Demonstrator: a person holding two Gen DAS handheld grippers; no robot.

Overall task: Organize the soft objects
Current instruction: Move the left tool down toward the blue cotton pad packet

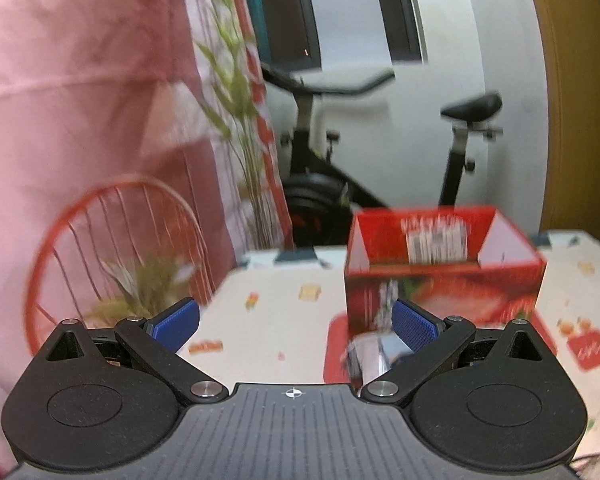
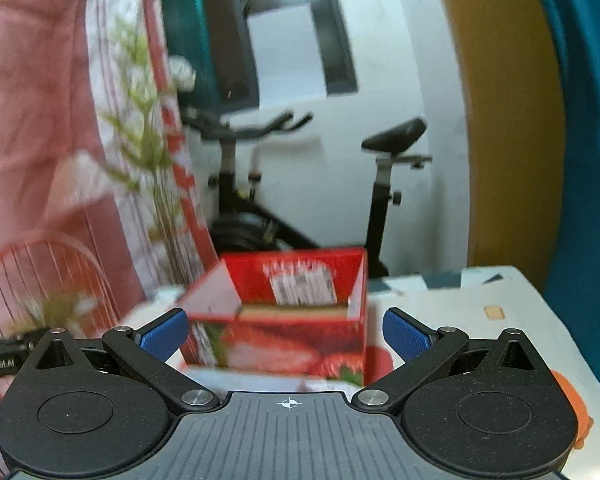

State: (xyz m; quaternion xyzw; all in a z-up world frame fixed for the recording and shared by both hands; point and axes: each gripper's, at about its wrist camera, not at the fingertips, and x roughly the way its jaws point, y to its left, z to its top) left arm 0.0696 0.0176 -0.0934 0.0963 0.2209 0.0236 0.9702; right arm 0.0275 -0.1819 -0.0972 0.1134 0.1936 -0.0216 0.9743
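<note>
Both views are motion-blurred. Our left claw (image 1: 296, 324) is spread wide, nothing between its blue pads (image 1: 178, 320). Our right claw (image 2: 286, 334) is likewise spread and empty.

Ahead on the patterned surface (image 1: 268, 320) stands an open-topped red carton (image 1: 440, 264), strawberry print on its front; it sits on a red tray (image 1: 334, 352). Just in front of it, in the left view, lies a silvery crinkled packet (image 1: 374, 354), close to the left claw's right pad. At the surface's right edge an orange soft thing (image 2: 568, 396) shows, mostly hidden behind the right claw; we cannot tell what it is.

We judge the packet light, yielding and slippery: pinch it across the middle, gently. The carton looks light but stiff-walled, likely the receptacle. Pink cloth (image 1: 68, 100) hangs at left, limp; it would bunch if gripped.
</note>
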